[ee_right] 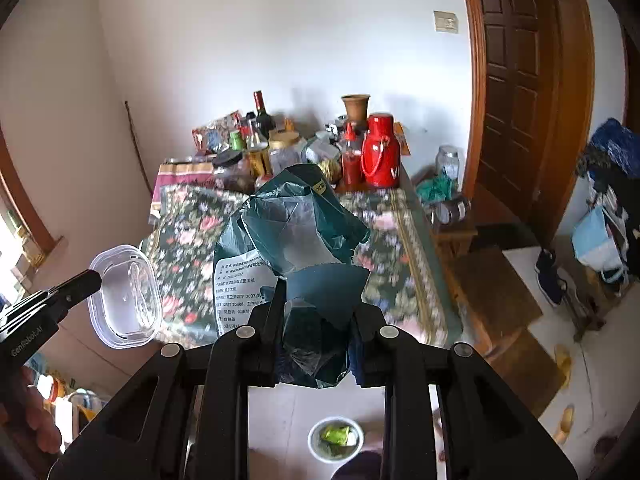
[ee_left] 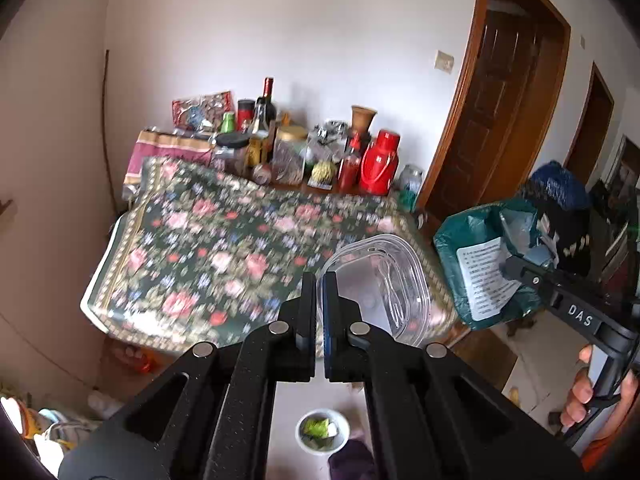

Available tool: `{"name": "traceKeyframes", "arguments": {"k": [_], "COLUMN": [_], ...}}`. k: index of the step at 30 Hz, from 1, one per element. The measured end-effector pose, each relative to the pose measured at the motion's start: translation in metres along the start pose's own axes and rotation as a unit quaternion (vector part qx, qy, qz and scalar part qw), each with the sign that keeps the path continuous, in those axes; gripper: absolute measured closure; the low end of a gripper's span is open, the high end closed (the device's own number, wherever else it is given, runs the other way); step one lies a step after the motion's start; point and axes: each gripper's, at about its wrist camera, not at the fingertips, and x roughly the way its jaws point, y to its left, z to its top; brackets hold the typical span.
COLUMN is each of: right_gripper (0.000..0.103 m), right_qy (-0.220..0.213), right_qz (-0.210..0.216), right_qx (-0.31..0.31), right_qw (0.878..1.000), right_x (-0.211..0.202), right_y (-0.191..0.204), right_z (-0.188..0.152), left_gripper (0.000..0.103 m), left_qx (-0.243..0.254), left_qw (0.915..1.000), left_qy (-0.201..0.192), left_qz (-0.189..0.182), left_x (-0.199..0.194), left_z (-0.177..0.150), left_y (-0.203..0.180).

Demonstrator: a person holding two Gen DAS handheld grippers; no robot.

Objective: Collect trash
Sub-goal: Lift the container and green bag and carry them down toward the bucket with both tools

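Collecting trash, carrying stage. The left gripper (ee_left: 319,280) has its jaws pressed together on the rim of a clear plastic tub (ee_left: 376,280), which hangs in the air beyond the fingertips with a clear plastic spoon lying in it; the right wrist view shows the same tub (ee_right: 126,296) at left, pinched by the tip of the left gripper (ee_right: 94,278). The right gripper (ee_right: 316,320) is clamped on a crumpled green wrapper (ee_right: 296,232) with a white printed label, the wrapper bunched between the pads and standing up in front of the camera; in the left wrist view the wrapper (ee_left: 476,264) is seen at right, held at the tip of the right gripper (ee_left: 516,266), with fingers of a hand (ee_left: 584,396) around the handle. Both pieces are lifted clear of the floral tablecloth (ee_left: 208,248), whose near part shows no other loose litter, though blur hides detail. Jars, bottles and a red flask (ee_left: 380,160) crowd the far end of the table; whether any of these count as trash cannot be told. A small white bin (ee_right: 335,438) with green scraps in it stands on the floor directly below the grippers. Judgement: picking up is done for these two items; what is left is to lower them over the bin and let go, then perhaps another pass over the table.
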Motion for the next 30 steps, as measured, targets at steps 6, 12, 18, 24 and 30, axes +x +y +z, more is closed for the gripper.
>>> {"name": "traceKeyframes", "arguments": {"k": [6,12,18,24,30], "right_gripper": [0.081,0.081,0.081,0.081,0.081], "right_qy": [0.033,0.076,0.131,0.195,0.251], "right_qz": [-0.01,-0.017,-0.016,-0.007,-0.016], "right_qx": [0.013,0.015,0.01,0.001,-0.026], "right_qw": [0.999,0.997,0.991,0.981,0.968], "right_x": [-0.011,-0.005,0.03,0.083,0.152], "right_y": [0.01,0.008,-0.009,-0.036,-0.062], "right_z": [-0.038,-0.066,-0.099,-0.14,-0.196], "left_gripper": [0.102,0.102,0.102,0.102,0.102], "left_qx": [-0.009,-0.018,-0.02,-0.038,-0.054], "left_qw": [0.999,0.9968,0.9925,0.9836,0.9731], "left_qy": [0.043,0.077,0.121,0.175,0.221], "left_qz": [-0.008,-0.011,-0.002,0.016,0.036], "left_x": [-0.008,-0.004,0.031,0.1,0.187], "left_z": [-0.039,-0.066,-0.095,-0.134,-0.198], "left_y": [0.015,0.014,0.004,-0.003,-0.001]}}
